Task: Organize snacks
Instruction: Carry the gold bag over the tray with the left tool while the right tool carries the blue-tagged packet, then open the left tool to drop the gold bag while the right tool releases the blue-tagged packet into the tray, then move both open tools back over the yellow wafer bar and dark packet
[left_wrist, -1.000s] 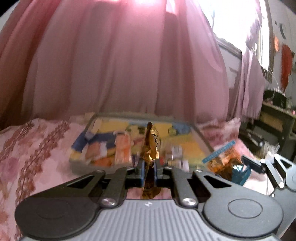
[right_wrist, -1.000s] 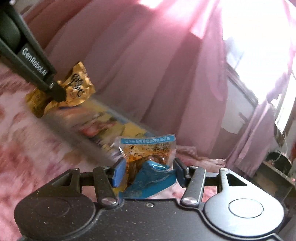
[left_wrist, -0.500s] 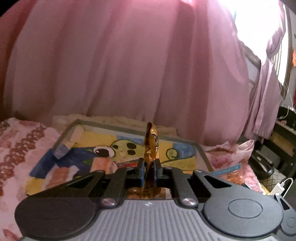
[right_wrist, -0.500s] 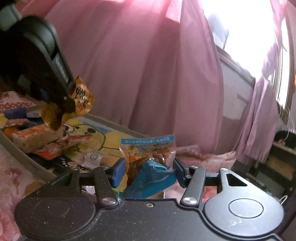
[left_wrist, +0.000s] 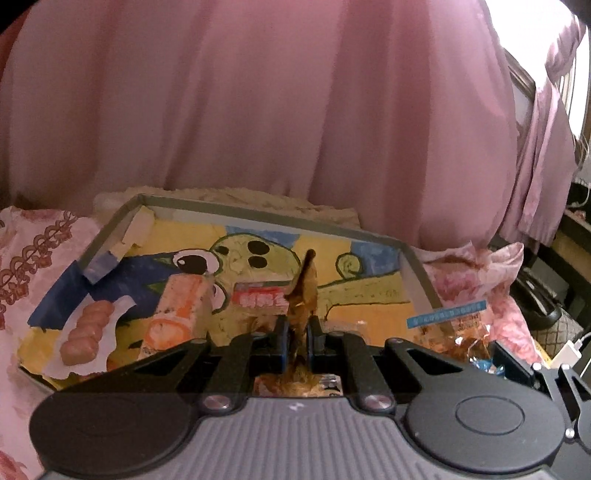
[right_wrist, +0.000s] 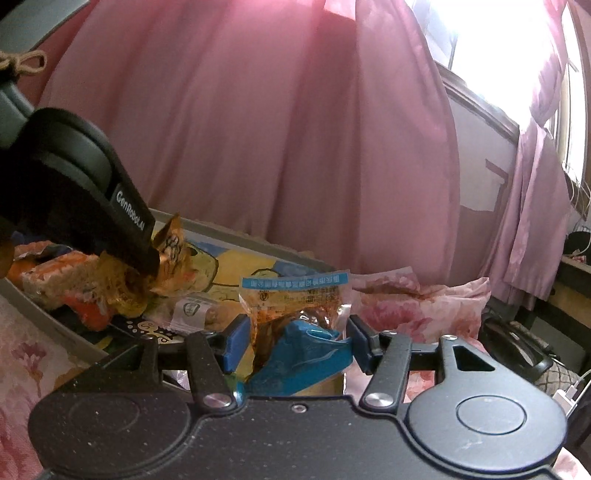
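1. The tray (left_wrist: 419, 273) has bare painted floor at its far right and rear middle, room enough for a gripper to come down.
2. Its near left is crowded: a sausage packet (left_wrist: 86, 332), an orange bar (left_wrist: 177, 314) and a red-and-white packet (left_wrist: 260, 297).
3. A raised rim rings the tray.
4. The pink curtain (left_wrist: 258, 110) hangs close behind the tray's far edge.

Left gripper (left_wrist: 298, 339) body hides the near edge of the cartoon-printed tray (left_wrist: 417, 266). Gold snack packet (left_wrist: 303, 295) shows edge-on; its print is unreadable. Blue-banded snack pouch (right_wrist: 295, 299) lower half sits behind the right gripper (right_wrist: 293, 343) frame.
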